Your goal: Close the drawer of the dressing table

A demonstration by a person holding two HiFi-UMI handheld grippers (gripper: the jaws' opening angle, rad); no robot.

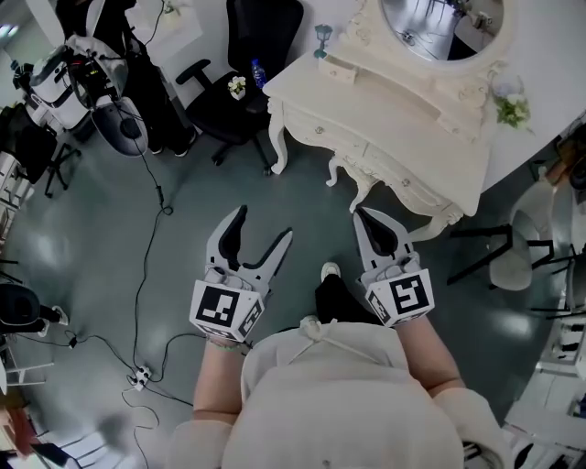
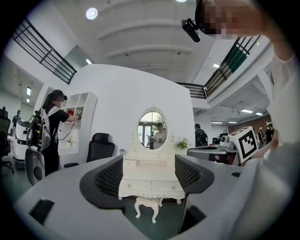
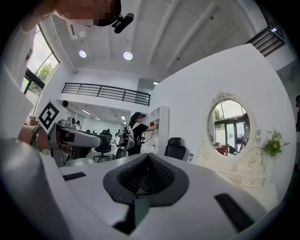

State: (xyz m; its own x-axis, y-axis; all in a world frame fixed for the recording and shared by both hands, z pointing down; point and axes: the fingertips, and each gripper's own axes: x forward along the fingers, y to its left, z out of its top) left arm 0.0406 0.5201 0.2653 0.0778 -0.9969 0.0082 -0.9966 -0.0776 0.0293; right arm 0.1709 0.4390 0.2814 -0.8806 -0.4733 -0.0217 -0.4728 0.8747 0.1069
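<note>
The white dressing table (image 1: 385, 101) with an oval mirror (image 1: 439, 23) stands at the upper right of the head view, a step ahead of me. Two knobbed drawer fronts (image 1: 320, 129) face me; I cannot tell whether one stands out. My left gripper (image 1: 264, 223) is open and empty, level, short of the table. In the left gripper view the table (image 2: 151, 180) shows between the spread fingers (image 2: 110, 180). My right gripper (image 1: 362, 215) is shut on nothing, its tip just below the table's front edge. In the right gripper view the right gripper (image 3: 147, 176) points left of the table (image 3: 241, 176).
A black office chair (image 1: 243, 55) stands left of the table, and a small white stool (image 2: 147, 206) sits under it. Cables (image 1: 146, 275) and a power strip (image 1: 139, 376) lie on the grey floor. A chair (image 1: 522, 247) is at the right. A person with a backpack (image 2: 51, 126) stands far left.
</note>
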